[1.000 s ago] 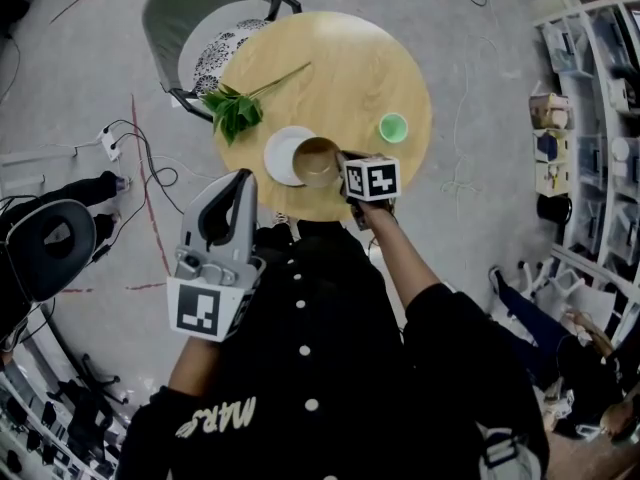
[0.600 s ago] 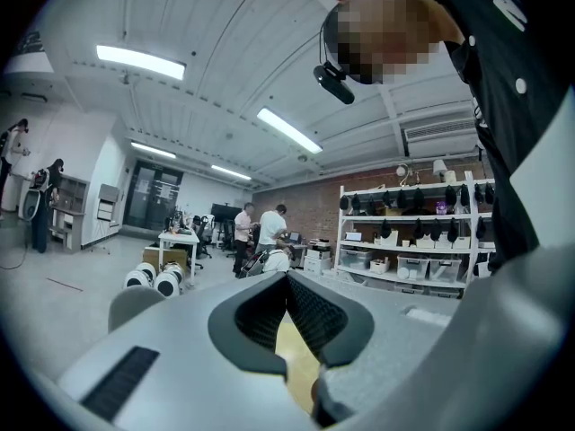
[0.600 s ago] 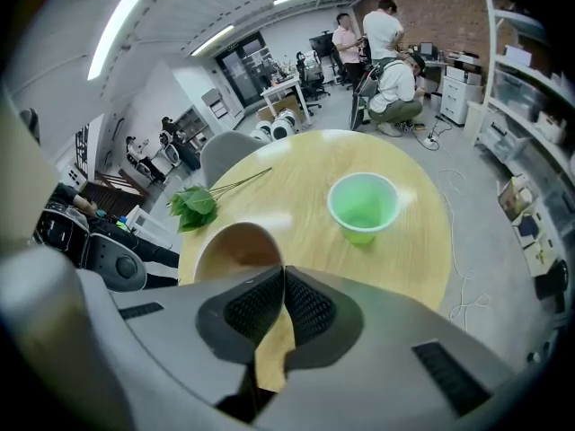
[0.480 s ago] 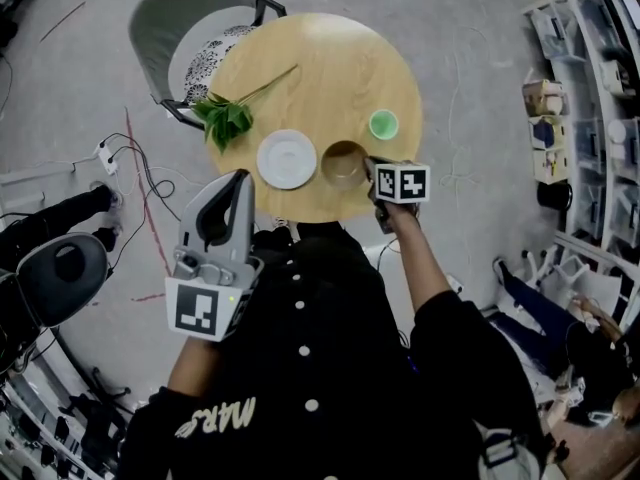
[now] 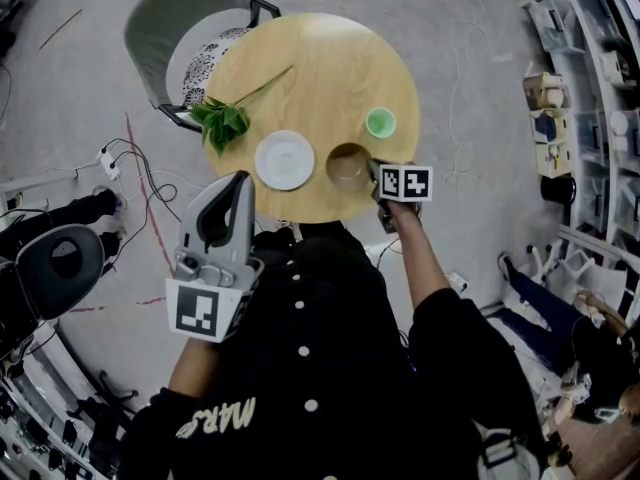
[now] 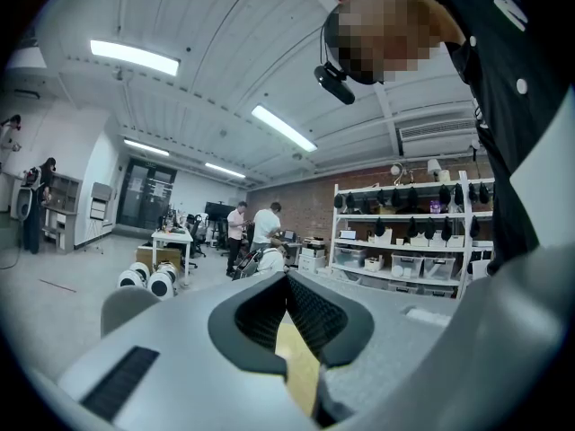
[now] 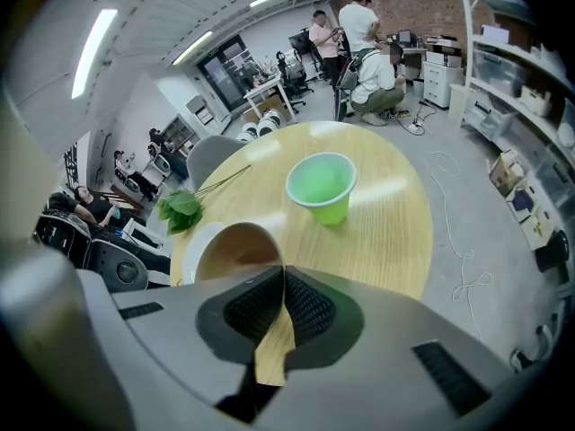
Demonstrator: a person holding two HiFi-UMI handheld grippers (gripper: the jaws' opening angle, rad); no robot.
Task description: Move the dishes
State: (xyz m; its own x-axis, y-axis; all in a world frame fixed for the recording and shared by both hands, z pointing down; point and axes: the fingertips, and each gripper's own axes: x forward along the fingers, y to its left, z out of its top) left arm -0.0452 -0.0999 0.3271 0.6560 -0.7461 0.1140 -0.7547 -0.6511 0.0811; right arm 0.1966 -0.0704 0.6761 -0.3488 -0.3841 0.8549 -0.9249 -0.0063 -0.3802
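A brown bowl [image 5: 346,164] is over the near edge of the round wooden table [image 5: 320,68], just right of a white plate [image 5: 284,159]. My right gripper [image 5: 372,171] is shut on the bowl's near rim. In the right gripper view the thin rim of the bowl [image 7: 235,250] runs between the closed pads of the right gripper [image 7: 284,277], and the bowl looks tilted. I cannot tell whether it touches the table. My left gripper [image 5: 238,180] is held off the table near my body. In its own view the left gripper [image 6: 287,281] is shut with nothing in it.
A green cup [image 5: 380,123] stands beyond the bowl, the same cup [image 7: 322,187] upright ahead of the right jaws. A leafy sprig [image 5: 225,120] lies at the table's left. A grey chair [image 5: 165,28] sits behind the table, shelves [image 5: 590,88] at right, cables [image 5: 130,153] on the floor.
My right gripper has carried the bowl to the right, from over the white plate to the spot beside it. The plate now shows bare. The left gripper has hardly moved.
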